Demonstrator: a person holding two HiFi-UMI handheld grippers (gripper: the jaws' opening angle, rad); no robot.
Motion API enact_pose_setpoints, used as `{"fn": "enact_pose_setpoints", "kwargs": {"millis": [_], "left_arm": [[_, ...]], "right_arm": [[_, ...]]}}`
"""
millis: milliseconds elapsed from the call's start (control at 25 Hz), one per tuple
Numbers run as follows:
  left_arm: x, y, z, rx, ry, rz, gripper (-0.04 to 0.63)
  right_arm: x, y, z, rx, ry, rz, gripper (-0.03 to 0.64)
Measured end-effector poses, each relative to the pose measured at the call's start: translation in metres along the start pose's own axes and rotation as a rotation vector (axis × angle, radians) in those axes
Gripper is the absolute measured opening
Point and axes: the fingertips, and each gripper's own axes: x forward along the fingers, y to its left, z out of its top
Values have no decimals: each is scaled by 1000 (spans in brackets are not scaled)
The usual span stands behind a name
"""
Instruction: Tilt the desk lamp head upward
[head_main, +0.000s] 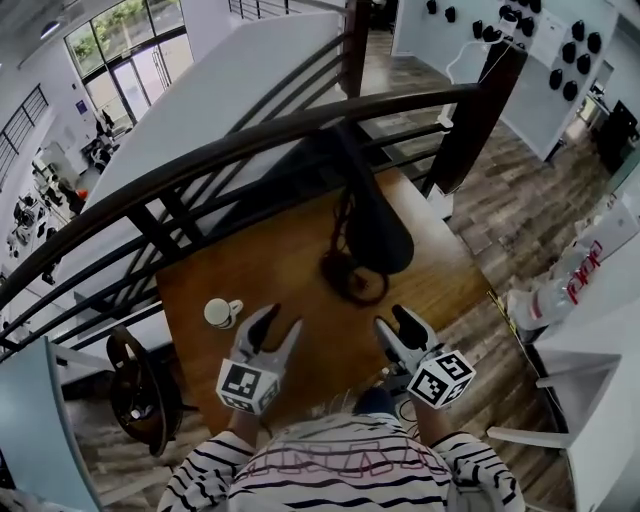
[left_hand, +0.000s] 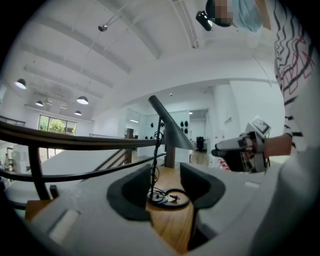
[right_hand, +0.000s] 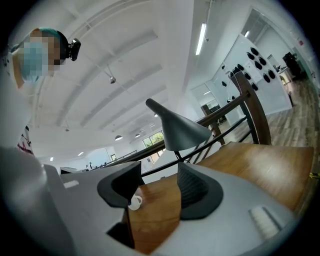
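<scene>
The left claw (head_main: 283, 318) and the right claw (head_main: 395, 320) are hanging wide and empty just in front of the desk lamp (head_main: 375, 225) on the bench (head_main: 270, 270), so pushing its head up with nobody holding its base (head_main: 355, 283) is, I think, risking tipping the whole lamp.

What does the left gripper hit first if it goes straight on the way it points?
Most likely the desk lamp's ring base. It sits centred between the left gripper's open jaws, with only bare wooden table before it. The thin stem rises just behind. Depth is hard to judge here.
</scene>
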Motion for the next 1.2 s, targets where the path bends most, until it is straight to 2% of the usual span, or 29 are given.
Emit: {"fn": "enact_pose_setpoints", "kwargs": {"millis": [280, 600, 800, 1200], "left_arm": [[38, 20, -1, 2, 24, 93, 184], [113, 37, -9, 72, 98, 152, 184], [157, 35, -20, 80, 123, 128, 184], [235, 40, -51, 140, 224, 45, 206]], "right_arm": [[34, -39, 14, 62, 63, 69, 222], [52, -83, 31, 136, 120, 167, 253], [56, -95, 43, 156, 119, 225, 279], [67, -102, 54, 216, 104, 299, 281]]}}
